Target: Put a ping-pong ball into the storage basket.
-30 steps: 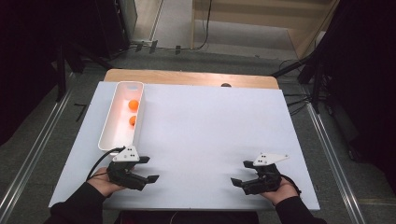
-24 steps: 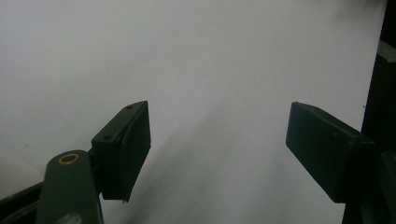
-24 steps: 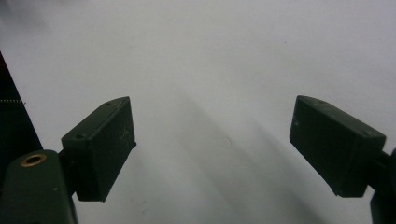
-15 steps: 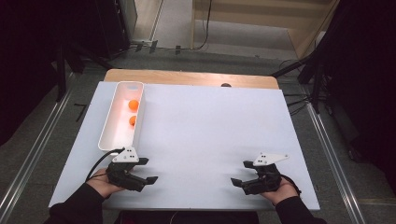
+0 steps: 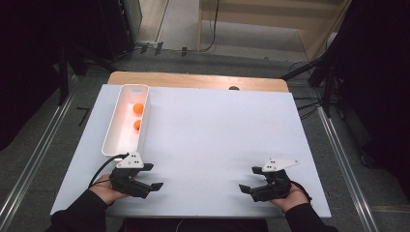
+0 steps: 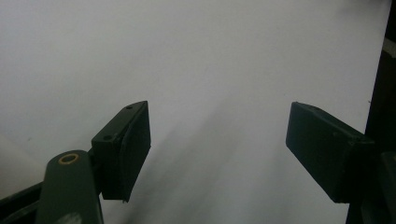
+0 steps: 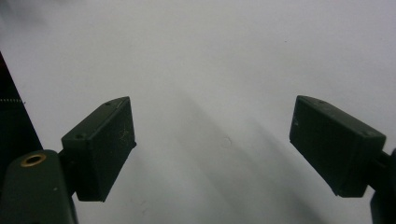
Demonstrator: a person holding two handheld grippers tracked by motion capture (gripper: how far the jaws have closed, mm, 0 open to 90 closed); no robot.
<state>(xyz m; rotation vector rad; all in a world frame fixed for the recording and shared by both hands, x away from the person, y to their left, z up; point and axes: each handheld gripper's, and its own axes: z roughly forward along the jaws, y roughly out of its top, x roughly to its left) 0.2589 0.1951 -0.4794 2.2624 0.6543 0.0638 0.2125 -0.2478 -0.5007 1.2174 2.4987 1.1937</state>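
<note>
High view: left tongs (image 5: 153, 176) and right tongs (image 5: 247, 179) rest open and empty near the desk's (image 5: 217, 130) front edge, well apart from 2 orange balls (image 5: 138, 108) in the white bin (image 5: 110, 141). Any reach between the bin's narrow walls risks tipping it or sending a ball rolling.

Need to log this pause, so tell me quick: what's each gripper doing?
Left gripper: open, holding nothing, over the white table.
Right gripper: open, holding nothing.

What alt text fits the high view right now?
Two hand-held grippers, left gripper and right gripper, rest open and empty at the near edge of a white table. A white tray at far left holds two orange balls.
</note>
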